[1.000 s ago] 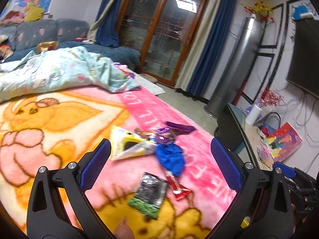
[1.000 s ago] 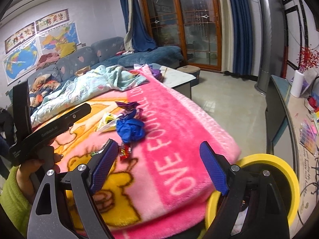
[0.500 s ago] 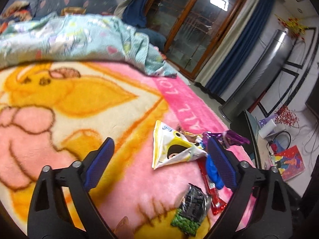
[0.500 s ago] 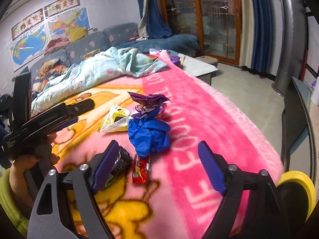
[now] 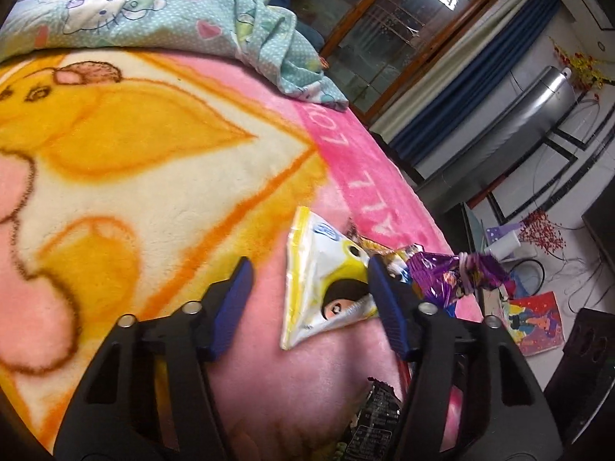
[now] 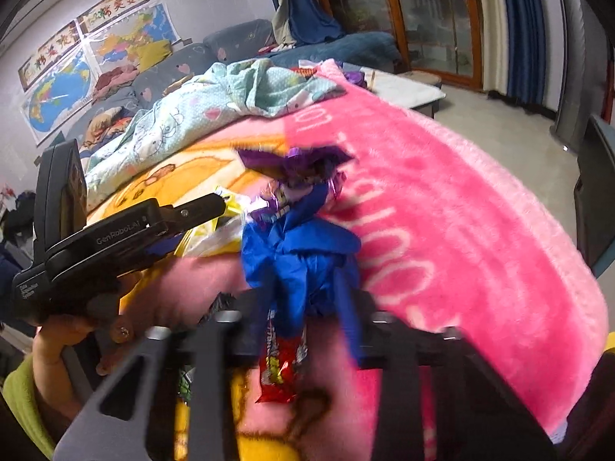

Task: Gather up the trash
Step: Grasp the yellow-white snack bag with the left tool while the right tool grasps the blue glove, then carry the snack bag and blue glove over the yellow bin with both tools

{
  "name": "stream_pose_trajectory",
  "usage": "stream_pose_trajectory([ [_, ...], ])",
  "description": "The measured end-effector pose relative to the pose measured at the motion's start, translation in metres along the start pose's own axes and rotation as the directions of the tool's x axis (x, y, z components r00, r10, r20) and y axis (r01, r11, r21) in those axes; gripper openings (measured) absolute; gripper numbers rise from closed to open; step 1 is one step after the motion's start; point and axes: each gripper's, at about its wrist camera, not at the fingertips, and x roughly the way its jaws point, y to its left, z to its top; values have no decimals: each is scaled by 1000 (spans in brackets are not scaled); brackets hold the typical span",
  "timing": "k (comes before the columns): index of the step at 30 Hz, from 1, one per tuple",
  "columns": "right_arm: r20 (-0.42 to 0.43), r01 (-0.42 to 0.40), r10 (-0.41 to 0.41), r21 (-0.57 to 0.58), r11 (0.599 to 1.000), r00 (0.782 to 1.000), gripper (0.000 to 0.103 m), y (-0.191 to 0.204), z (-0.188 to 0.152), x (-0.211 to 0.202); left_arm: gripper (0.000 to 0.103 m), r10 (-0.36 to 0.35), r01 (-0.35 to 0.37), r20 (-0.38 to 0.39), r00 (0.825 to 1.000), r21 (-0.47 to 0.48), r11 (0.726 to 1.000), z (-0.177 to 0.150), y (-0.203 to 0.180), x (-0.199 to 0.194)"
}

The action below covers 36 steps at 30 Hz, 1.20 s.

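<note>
A pink blanket (image 6: 480,230) covers the bed, a teal quilt (image 6: 215,115) bunched at its far end. Beyond the quilt, a grey sofa (image 6: 230,42) stands under wall maps (image 6: 96,65). Right of the sofa, wood-framed glass doors (image 6: 434,19) with blue curtains (image 6: 526,30).

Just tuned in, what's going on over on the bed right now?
A person with a gripper in each hand is clearing wrappers off the pink blanket. The right gripper has just been closing around the crumpled blue wrapper, with the red candy wrapper just below. The left gripper has also been closing; the yellow-and-white snack bag lies between its fingers, not yet pinched.
</note>
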Motion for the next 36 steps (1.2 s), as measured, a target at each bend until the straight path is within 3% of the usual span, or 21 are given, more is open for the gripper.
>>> stream_pose_trajectory([
  [2,2,-9,9,-1,1000,1000,14,-1,-3,-4,24,0,0,-17,1000,15,1000,-3,-3,2],
  [6,18,-4,4,-2,1000,1000,11,-5,-11,-19,7,7,-6,-15,1000,39,999,-6,-6,-2],
  [19,39,-15,15,-4,1000,999,10,-12,-38,-76,4,-6,0,59,998,106,994,-17,-21,-37],
  [36,125,37,-37,-1,999,991,10,-19,-36,-123,4,-74,36,153,985,239,970,-25,-65,-87],
])
